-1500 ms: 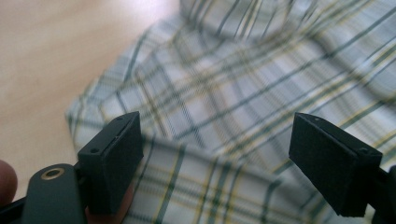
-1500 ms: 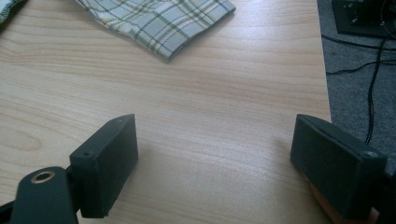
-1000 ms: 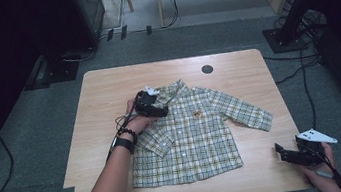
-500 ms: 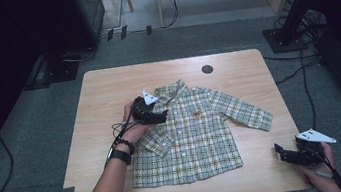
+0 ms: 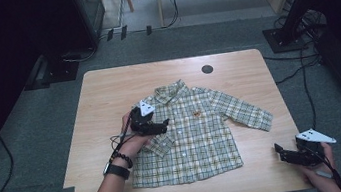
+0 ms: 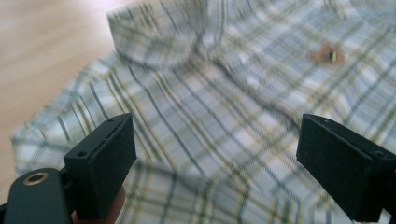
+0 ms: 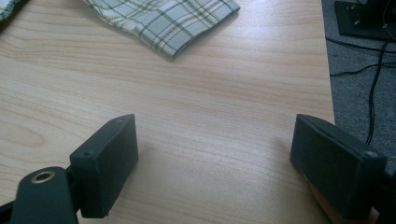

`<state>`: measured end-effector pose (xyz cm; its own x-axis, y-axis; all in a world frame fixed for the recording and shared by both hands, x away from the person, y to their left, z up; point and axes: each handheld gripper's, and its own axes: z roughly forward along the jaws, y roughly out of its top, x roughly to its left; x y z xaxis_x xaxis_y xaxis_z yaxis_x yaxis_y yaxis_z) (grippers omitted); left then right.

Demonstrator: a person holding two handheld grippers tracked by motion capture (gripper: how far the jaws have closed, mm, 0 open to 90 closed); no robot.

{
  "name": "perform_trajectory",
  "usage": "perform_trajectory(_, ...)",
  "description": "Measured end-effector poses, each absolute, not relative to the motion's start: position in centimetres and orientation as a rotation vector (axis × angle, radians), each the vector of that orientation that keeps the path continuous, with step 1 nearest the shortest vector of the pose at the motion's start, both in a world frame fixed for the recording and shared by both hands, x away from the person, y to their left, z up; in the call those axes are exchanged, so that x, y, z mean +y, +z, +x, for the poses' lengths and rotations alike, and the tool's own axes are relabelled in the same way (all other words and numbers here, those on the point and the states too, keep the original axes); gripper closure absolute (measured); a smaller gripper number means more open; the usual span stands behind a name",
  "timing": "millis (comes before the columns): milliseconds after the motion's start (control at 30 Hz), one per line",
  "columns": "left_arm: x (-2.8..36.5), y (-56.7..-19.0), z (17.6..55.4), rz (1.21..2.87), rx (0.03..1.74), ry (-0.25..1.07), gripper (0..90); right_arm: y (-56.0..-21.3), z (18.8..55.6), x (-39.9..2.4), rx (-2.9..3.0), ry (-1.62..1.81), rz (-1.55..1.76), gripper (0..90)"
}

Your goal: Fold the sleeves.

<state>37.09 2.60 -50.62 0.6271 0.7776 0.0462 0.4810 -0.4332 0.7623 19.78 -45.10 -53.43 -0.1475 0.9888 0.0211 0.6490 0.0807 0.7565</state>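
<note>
A small green-and-yellow plaid shirt [image 5: 198,127] lies face up on the wooden table [image 5: 107,94], collar [image 5: 170,92] at the far side. Its right sleeve [image 5: 246,113] is spread out, and its left sleeve [image 5: 160,145] is folded in on the body. My left gripper [image 5: 165,125] hovers over the shirt's left shoulder, pointing right. Its jaws have just been opening, with no fabric pinched between them. From the left gripper [image 6: 215,140] I see the collar [image 6: 154,32] and a brown chest emblem [image 6: 329,53]. My right gripper [image 5: 280,150] rests open at the near right corner. Bare wood lies between the right gripper [image 7: 215,144] jaws, the sleeve cuff [image 7: 173,23] beyond.
A black round grommet [image 5: 207,69] sits in the tabletop at the far right. Cables [image 5: 301,72] run over the grey carpet right of the table. Dark stands [image 5: 291,33] and equipment [image 5: 67,60] stand past the far corners.
My left hand has drawn back from the collar area toward the near side, along the shirt's left shoulder. The right hand has stayed put.
</note>
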Motion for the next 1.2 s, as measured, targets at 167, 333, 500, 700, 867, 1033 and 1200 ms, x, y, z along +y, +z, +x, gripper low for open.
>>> perform_trajectory(167,2.9,-52.2,37.2,2.131,1.024,0.453,10.6,-53.4,19.8,-45.1,1.854,0.866,1.612,15.2)
perform_trajectory(333,3.0,-50.2,35.2,2.064,0.983,0.509,10.5,-53.4,19.8,-45.1,1.850,0.866,1.611,15.1)
perform_trajectory(500,3.5,-51.3,34.2,2.080,1.022,0.455,10.6,-53.4,19.8,-45.1,1.853,0.867,1.611,15.1)
perform_trajectory(700,4.0,-51.1,33.2,2.024,1.021,0.533,10.6,-53.4,19.8,-45.1,1.851,0.867,1.609,15.2)
perform_trajectory(867,4.1,-51.1,32.3,2.037,0.995,0.562,10.6,-53.4,19.8,-45.1,1.855,0.865,1.611,15.1)
perform_trajectory(1033,5.0,-52.0,31.2,2.027,1.017,0.570,10.6,-53.4,19.8,-45.1,1.854,0.865,1.609,15.1)
perform_trajectory(1200,6.4,-52.1,30.5,2.000,1.049,0.565,10.6,-53.4,19.8,-45.1,1.855,0.864,1.610,15.1)
